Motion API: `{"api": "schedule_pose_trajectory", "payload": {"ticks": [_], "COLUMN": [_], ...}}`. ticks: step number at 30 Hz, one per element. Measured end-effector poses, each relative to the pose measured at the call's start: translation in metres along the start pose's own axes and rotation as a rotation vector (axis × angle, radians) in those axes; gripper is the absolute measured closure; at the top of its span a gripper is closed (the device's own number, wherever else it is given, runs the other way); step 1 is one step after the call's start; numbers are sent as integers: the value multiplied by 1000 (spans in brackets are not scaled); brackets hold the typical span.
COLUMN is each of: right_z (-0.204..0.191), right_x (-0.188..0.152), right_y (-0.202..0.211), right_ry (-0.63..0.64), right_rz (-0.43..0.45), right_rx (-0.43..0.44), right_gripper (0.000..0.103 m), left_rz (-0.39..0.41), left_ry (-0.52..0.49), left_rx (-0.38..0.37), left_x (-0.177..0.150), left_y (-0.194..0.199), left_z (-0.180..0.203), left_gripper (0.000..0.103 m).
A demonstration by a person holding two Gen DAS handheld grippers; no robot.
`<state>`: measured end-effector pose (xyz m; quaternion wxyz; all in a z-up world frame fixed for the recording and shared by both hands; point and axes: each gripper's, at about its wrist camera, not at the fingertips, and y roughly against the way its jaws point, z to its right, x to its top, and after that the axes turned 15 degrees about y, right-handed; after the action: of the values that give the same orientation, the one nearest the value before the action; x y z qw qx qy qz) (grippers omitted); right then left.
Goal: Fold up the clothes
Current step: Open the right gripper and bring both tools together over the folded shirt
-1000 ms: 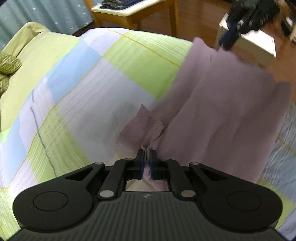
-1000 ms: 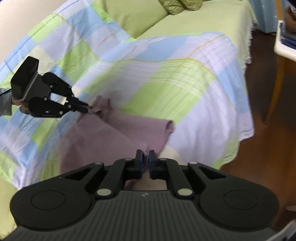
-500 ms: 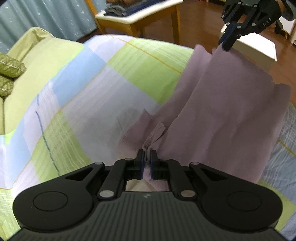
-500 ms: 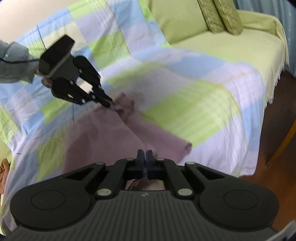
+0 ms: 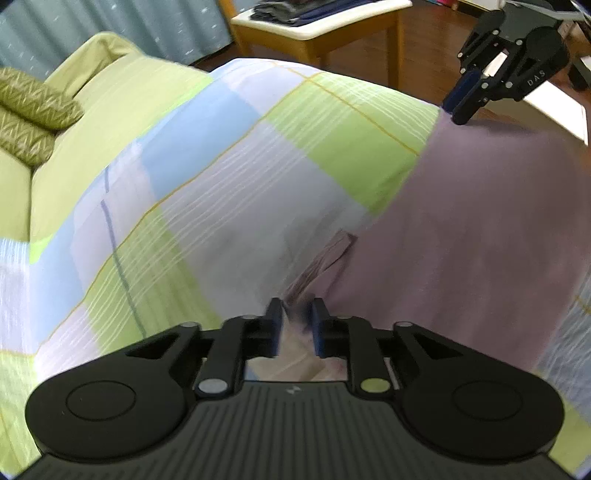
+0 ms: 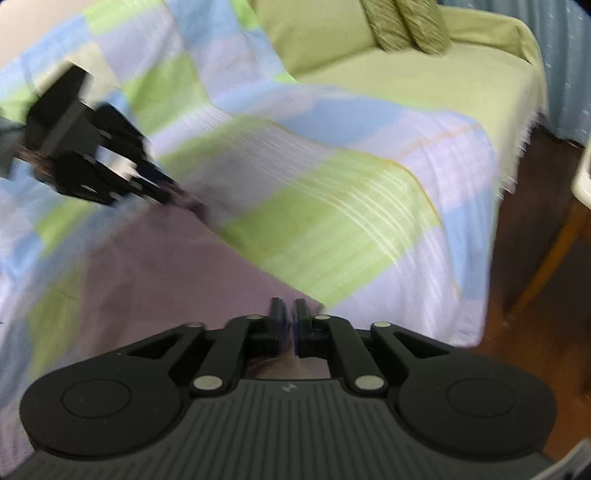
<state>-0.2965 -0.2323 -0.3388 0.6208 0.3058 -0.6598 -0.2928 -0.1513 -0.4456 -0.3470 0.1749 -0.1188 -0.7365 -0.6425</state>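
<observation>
Two black handheld grippers sit at opposite corners of one mauve, thin woven garment [image 5: 476,236] spread flat on the checked green, blue and lilac bedspread [image 5: 207,192] that covers the bed. Left gripper [image 5: 294,325]: jaws opening, a clear gap between the blue pads; the near corner of the cloth, with a small turned-up flap [image 5: 325,258], lies in and just ahead of that gap, no pad visibly pressing on it. Right gripper [image 6: 290,321]: jaws also opening, but only a narrow slit so far; a cloth corner lies under its tips, and motion blur hides whether any fabric is between the pads. From the left wrist view the garment runs away up and to the right, its long axis roughly from one gripper to the other, and the right gripper [image 5: 465,107] rests its tips on the far corner. Each hand is therefore nearest its own corner, neither nearer the middle. Judgement: this fold looks laid down and is being released; the next fold would call for regrasping along one long edge, so both hands would have to shift sideways to the same side of that axis. Olive patterned cushions [image 6: 406,26] lie well apart, at the head end.
</observation>
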Motion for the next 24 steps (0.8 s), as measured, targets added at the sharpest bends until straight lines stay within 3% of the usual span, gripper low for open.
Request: {"api": "schedule_pose_trajectory", "payload": {"ticks": [2,4,8,11,12,15,18,24], "right_z": [-6,-13,-36,-50,-54,-68,-69,-67], "right_x": [8,15,31,53,59,83,99,104], "right_y": [12,21,4,-17,-22,-47,-72,-90], "right_ry": [10,24,105,157,168,221,252,250], "right_rz": [46,85,83,136,147,160,150,103], "right_rx": [-31,-25,99,181,198,229,220,262], "right_gripper": [84,84,85,91,96,96,96,94], "left_rz": [26,31,23,46,53,73,92,13], "left_ry": [76,91,98,149,159,163,70,-164], "left_rx": [-14,-28,-42,-31,-25,-8,-26,-52], "left_x": [-1,-2,-7,-16,-19,-22,-14,6], "left_y": [16,20,14,14,16,19,19,0], "left_z": [-7,-4,9,13,13,12,17,24], "left_gripper": [76,76,76,76,76,76,76,76]}}
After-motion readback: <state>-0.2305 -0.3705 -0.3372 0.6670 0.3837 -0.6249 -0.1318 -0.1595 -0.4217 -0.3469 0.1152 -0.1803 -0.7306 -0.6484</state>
